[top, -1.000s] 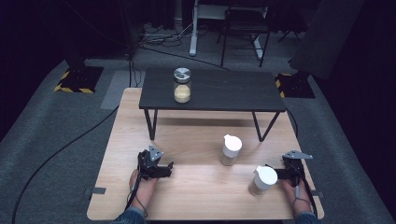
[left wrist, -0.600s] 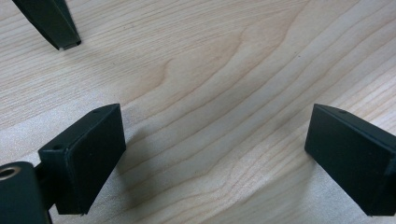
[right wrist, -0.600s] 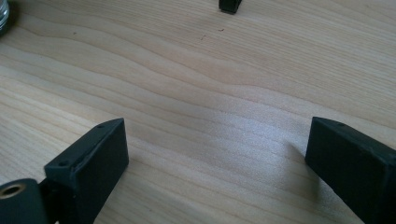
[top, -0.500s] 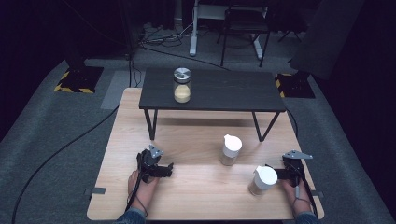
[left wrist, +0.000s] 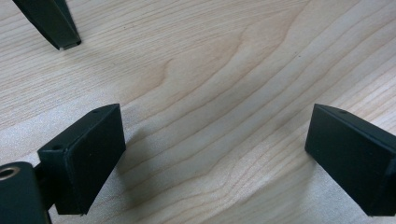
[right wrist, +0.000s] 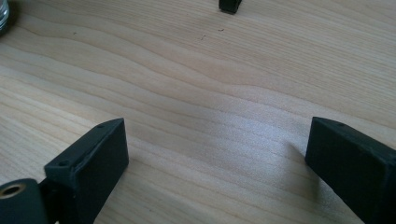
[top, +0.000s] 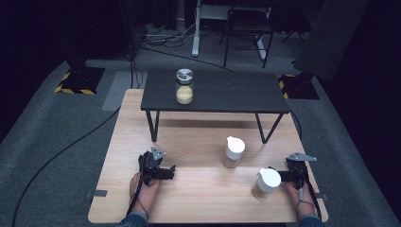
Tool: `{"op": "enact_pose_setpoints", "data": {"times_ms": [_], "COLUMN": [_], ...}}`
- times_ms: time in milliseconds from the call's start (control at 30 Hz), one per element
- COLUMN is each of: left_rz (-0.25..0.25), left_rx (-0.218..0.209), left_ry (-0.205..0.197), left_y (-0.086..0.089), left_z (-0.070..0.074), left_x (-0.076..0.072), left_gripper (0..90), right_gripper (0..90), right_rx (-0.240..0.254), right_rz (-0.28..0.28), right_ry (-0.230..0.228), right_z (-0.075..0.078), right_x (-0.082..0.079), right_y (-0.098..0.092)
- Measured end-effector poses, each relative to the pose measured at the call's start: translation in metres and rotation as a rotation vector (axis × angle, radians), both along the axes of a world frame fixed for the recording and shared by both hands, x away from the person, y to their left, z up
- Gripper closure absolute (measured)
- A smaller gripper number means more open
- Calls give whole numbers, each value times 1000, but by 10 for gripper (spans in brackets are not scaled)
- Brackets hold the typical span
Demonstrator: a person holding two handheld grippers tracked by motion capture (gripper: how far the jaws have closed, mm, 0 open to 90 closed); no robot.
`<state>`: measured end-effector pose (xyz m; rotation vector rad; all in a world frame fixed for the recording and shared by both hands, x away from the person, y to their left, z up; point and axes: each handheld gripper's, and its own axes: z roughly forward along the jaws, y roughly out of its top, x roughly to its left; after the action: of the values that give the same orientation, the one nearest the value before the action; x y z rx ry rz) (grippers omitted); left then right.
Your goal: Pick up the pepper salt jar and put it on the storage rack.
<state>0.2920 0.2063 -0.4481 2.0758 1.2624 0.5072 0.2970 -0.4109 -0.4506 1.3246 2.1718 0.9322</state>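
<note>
My left gripper [top: 169, 171] rests on the wooden table [top: 198, 198] at the near left, held by a hand. In the left gripper view its jaws [left wrist: 215, 140] stand wide apart over bare wood; they have just been opening, with nothing between them. My right gripper [top: 283, 174] lies at the near right, just right of a white-lidded jar [top: 266, 182]. Its jaws [right wrist: 217, 149] are open too, with bare wood between them. A second white-lidded jar [top: 234, 151] stands farther in, and its base [right wrist: 3, 16] peeks in at the top left of the right gripper view.
A low black bench [top: 217, 92] stands across the back of the table and carries a metal-lidded glass jar of yellow stuff [top: 184, 86]. One of its legs [left wrist: 51, 23] shows ahead of the left gripper, another foot [right wrist: 230, 4] ahead of the right. Dark carpet surrounds the table.
</note>
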Motion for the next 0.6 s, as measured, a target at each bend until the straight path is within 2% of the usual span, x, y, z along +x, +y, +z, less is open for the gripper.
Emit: {"op": "enact_pose_setpoints", "data": {"times_ms": [600], "left_rz": [2], "left_rx": [0], "left_ry": [1], "left_y": [0], "left_z": [0], "left_x": [0], "left_gripper": [47], "right_gripper": [61], "right_rx": [2], "right_rz": [3], "right_ry": [4], "right_z": [1], "right_x": [1], "right_y": [0]}}
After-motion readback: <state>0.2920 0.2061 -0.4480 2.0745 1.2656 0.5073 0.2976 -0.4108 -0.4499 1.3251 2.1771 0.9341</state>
